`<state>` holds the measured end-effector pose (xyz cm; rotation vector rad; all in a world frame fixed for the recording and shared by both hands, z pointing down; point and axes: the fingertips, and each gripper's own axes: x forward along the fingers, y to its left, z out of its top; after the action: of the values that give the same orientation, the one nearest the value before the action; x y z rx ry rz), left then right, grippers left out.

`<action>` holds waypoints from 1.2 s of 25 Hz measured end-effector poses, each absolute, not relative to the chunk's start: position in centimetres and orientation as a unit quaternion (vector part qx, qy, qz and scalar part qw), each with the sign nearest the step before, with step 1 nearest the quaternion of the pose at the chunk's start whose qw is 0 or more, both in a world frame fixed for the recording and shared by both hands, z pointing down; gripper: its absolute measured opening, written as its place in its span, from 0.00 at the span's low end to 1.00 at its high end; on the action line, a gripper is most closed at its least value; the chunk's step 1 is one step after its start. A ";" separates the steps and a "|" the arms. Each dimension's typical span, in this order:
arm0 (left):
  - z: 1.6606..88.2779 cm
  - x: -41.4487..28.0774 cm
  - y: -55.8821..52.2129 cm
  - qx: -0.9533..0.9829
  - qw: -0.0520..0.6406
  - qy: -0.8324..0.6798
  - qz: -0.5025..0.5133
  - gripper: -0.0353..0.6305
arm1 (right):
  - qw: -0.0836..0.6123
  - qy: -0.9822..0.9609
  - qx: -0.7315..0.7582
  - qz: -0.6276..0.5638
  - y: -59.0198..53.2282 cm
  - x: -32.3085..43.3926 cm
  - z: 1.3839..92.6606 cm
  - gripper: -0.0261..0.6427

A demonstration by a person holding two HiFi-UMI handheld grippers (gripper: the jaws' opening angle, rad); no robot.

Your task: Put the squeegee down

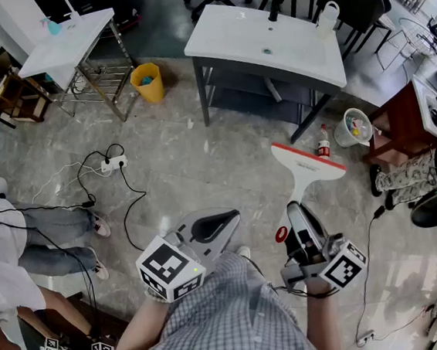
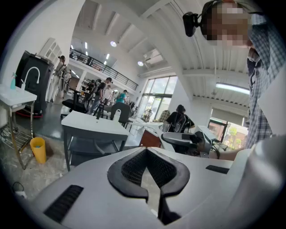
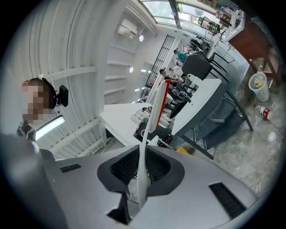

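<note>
The squeegee [image 1: 308,162] is white with a red-orange edge along its wide blade. It hangs over the stone floor with its handle running back into my right gripper [image 1: 296,210], which is shut on the handle. In the right gripper view the thin white handle [image 3: 143,174] is pinched between the dark pads and the blade [image 3: 158,105] stands on edge beyond them. My left gripper [image 1: 225,222] is held beside it to the left. Its jaws [image 2: 145,152] meet at the tips with nothing between them.
A white table [image 1: 266,41] on a dark frame stands ahead, a second white table [image 1: 64,39] at the far left. A yellow bin [image 1: 147,82], a white bucket [image 1: 355,126], a small bottle [image 1: 323,142] and a power strip with cables [image 1: 112,163] lie on the floor. A seated person [image 1: 9,247] is at the left.
</note>
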<state>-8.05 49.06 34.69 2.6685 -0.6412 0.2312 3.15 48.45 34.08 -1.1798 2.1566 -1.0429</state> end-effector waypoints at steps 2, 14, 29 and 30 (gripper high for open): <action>34.5 -8.0 49.0 0.951 0.192 -0.228 0.082 0.06 | 0.232 0.788 -0.429 -0.376 48.4 3.3 33.9 0.10; 34.6 -8.2 48.5 0.951 0.188 -0.231 0.079 0.06 | 0.232 0.786 -0.431 -0.377 48.3 3.4 34.1 0.10; 34.8 -10.0 47.7 0.956 0.186 -0.211 0.082 0.06 | 0.221 0.782 -0.458 -0.359 48.7 1.7 34.0 0.10; 34.8 -10.2 47.7 0.957 0.184 -0.209 0.082 0.06 | 0.222 0.781 -0.462 -0.358 48.8 1.7 34.2 0.10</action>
<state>-10.15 47.68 34.83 2.6982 -0.5884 0.2319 1.66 48.81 34.20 -1.2751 2.1566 -0.9879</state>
